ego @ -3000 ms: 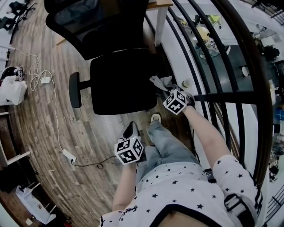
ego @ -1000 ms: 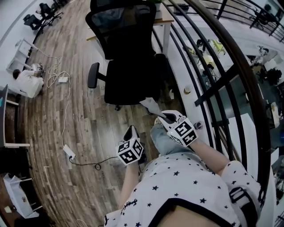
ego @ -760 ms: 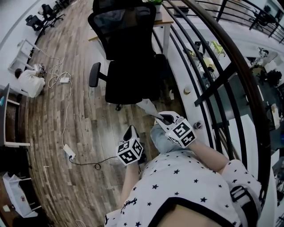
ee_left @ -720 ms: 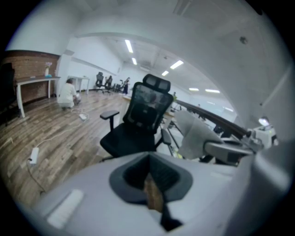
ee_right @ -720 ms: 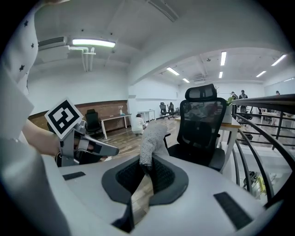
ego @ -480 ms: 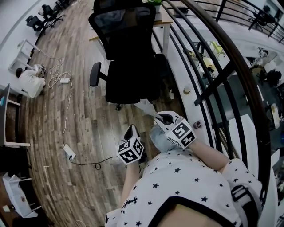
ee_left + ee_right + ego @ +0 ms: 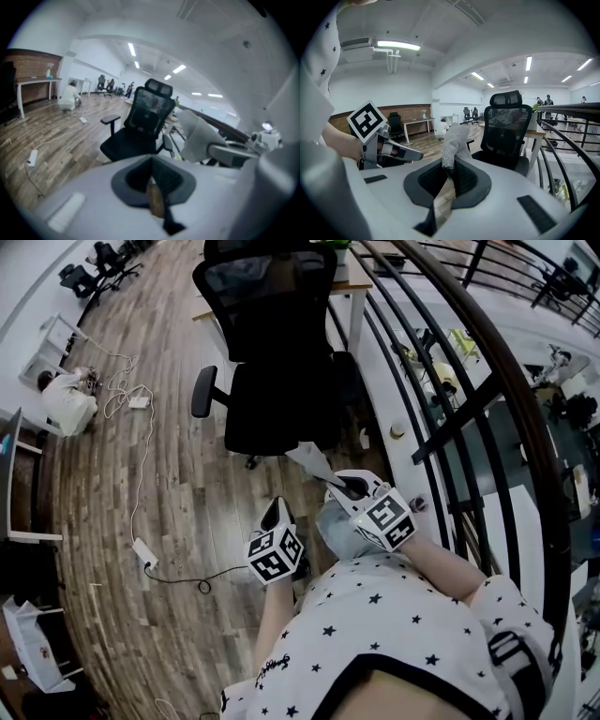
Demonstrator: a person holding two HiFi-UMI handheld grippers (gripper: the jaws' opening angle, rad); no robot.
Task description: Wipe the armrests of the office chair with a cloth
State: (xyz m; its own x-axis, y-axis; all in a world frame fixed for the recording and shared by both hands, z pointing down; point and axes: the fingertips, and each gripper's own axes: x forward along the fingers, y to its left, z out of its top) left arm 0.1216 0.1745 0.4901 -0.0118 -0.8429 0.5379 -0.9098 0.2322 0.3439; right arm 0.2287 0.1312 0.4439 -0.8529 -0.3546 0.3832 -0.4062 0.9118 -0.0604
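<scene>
The black office chair [image 7: 277,362] stands on the wood floor ahead of me, with its armrests [image 7: 204,390] sticking out at both sides. My right gripper [image 7: 335,487] is shut on a grey cloth [image 7: 309,458], held in the air short of the seat's front edge and touching no armrest. The right gripper view shows the cloth [image 7: 452,140] standing up from the shut jaws, with the chair [image 7: 506,129] beyond. My left gripper [image 7: 277,509] hangs lower left, jaws together with nothing in them. In the left gripper view, the chair [image 7: 140,126] and the cloth [image 7: 199,136] appear ahead.
A dark railing [image 7: 441,381] curves along the right of the chair. A desk [image 7: 342,277] stands behind the chair. A power strip [image 7: 143,551] and its cable lie on the floor at left. A person [image 7: 67,399] crouches far left.
Three seconds ago the right gripper held the cloth at the chair's right armrest; it has since drawn back from the chair. Over the last second both grippers have hardly moved.
</scene>
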